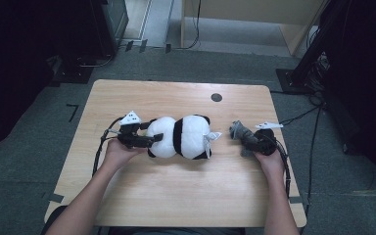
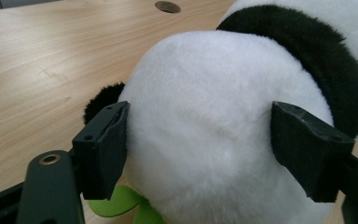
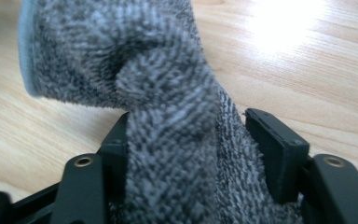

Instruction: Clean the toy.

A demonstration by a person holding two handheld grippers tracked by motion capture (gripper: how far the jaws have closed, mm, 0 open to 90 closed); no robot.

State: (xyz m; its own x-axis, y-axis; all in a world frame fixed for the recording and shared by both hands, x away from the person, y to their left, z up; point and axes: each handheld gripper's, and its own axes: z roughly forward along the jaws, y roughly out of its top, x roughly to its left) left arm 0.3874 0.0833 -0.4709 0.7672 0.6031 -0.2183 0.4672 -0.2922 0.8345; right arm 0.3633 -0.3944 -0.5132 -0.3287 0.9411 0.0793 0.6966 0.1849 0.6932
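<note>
A plush panda lies on its side in the middle of a light wooden table. The left gripper has its jaws set around the panda's white rounded end, both pads pressing into the fur. At the table's right side, the right gripper pinches a bunched grey terry cloth, which fills the space between its jaws and stands up above them.

The work in hand looks like wiping the toy with the cloth. To do it well, the left grip should stay firm enough to steady the soft body without squashing it, while the cloth is carried across with a loose fold leading.

A white tag juts from the panda toward the cloth and could snag. A round cable hole sits near the far edge, well apart. Green felt peeks beneath the toy.
</note>
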